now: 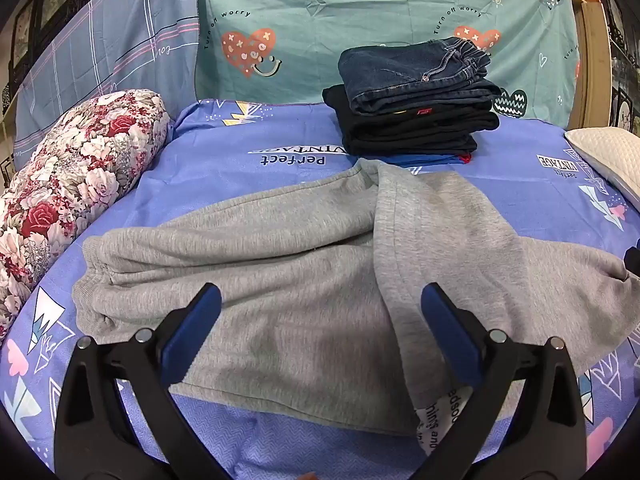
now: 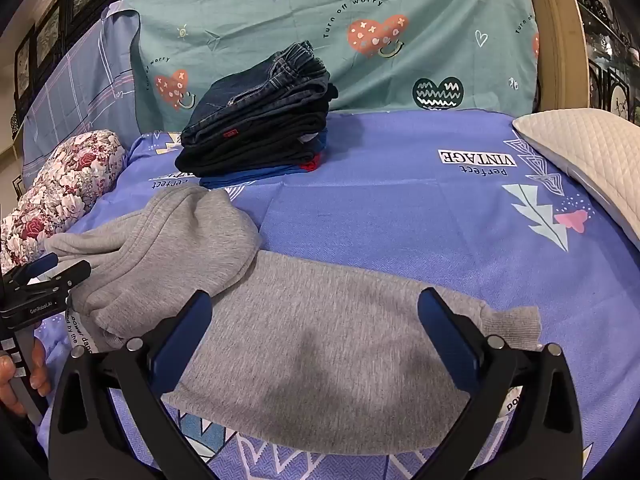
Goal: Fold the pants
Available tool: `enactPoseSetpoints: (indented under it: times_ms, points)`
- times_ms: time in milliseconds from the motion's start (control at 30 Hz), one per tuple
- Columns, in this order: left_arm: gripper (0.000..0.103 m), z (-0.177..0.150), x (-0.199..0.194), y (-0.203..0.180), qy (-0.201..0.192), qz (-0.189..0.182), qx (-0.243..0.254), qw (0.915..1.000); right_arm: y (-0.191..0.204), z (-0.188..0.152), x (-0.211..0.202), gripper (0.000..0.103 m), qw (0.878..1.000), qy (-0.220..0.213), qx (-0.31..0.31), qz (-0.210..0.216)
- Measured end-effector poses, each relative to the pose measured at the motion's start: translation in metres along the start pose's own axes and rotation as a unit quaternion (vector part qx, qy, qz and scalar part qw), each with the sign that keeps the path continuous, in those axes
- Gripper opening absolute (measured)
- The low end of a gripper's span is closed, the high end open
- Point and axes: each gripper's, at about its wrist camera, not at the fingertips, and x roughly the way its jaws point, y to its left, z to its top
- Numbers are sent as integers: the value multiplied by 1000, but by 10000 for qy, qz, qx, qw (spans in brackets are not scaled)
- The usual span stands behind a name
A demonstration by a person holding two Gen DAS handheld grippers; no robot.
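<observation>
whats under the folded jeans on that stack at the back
Under the folded jeans lie folded black garments, then a blue piece with a bit of red at its edge. How many black items there are, and anything beneath the blue, is hidden.

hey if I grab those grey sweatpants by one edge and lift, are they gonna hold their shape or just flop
Likely flop: the grey sweatpants lie bunched and draped over themselves, so the unheld part should sag. The thick fleece-like knit probably gives the open left gripper and right gripper good friction, so slipping seems unlikely. The ribbed cuff may trail behind on the sheet.
</observation>
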Motion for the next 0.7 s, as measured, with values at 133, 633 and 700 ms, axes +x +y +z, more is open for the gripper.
enactPoseSetpoints:
  times_ms: [133,633,700]
  points:
    - [101,0,0,0,-3,2,0,10000,0,0,0,102,10000,-10,10,6]
    - [101,0,0,0,-2,-2,-2,10000,0,0,0,102,10000,6,27,19]
    - [101,0,0,0,-2,-2,-4,10000,0,0,0,102,10000,5,28,19]
